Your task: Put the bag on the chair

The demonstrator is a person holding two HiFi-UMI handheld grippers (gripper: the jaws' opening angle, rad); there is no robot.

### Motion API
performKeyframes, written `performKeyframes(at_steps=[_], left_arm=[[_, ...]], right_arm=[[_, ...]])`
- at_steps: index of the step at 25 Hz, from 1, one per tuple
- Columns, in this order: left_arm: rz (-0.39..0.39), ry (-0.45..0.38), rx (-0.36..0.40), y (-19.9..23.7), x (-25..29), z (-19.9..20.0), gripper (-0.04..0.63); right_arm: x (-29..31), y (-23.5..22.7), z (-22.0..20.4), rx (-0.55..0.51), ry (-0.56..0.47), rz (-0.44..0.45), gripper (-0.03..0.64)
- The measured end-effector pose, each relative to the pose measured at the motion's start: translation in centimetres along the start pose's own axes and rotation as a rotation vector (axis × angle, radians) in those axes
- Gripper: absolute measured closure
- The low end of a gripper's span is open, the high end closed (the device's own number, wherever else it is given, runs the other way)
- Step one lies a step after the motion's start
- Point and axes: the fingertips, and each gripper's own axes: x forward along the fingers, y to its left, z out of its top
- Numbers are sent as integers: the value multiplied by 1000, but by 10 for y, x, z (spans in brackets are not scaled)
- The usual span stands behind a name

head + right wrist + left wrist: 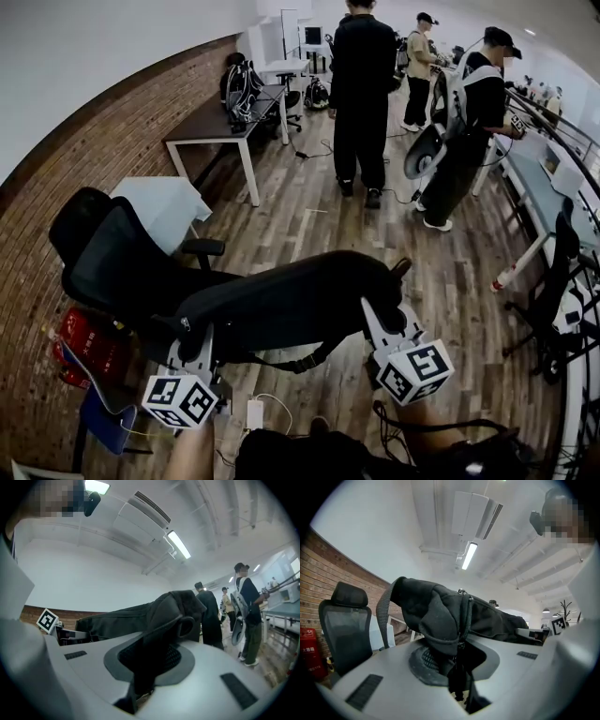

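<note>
A long black bag point(291, 305) hangs stretched between my two grippers, just in front of the seat of a black mesh office chair point(103, 253). My left gripper point(192, 342) is shut on the bag's left end, where the fabric and a grey strap bunch between the jaws point(457, 667). My right gripper point(380, 323) is shut on the bag's right end, with a fold and a loop of the bag point(154, 616) pinched between its jaws point(145, 667). In the left gripper view the chair's backrest point(344, 625) stands at the left, behind the bag point(440, 611).
Red fire extinguishers point(89, 342) stand by the brick wall behind the chair. A white draped box point(164, 206) and a dark desk point(220, 122) lie farther along the wall. Two people point(364, 94) point(469, 131) stand ahead; a table point(548, 187) and another chair point(562, 281) are at the right.
</note>
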Motion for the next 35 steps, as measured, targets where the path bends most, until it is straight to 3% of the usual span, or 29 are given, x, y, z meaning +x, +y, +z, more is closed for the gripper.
performKeyframes(at_steps=[10,16,20,30,35], left_arm=[[-9,-12,41,-5,33,13,531],[-17,-23,22,13,59,17,531],[0,-41,10,41,76,28,531],[66,-67,35,132,112,37,531],[128,-77,-7,181,118,42,531]], right_arm=[[23,-25,11,10,-32,14,568],[58,-32,20,-26,-30,13,568],[95,-24,26,-73,-42,63,568],[212,-1,5,-71,-10,151,568],[270,21,-4,-61,26,186,568]])
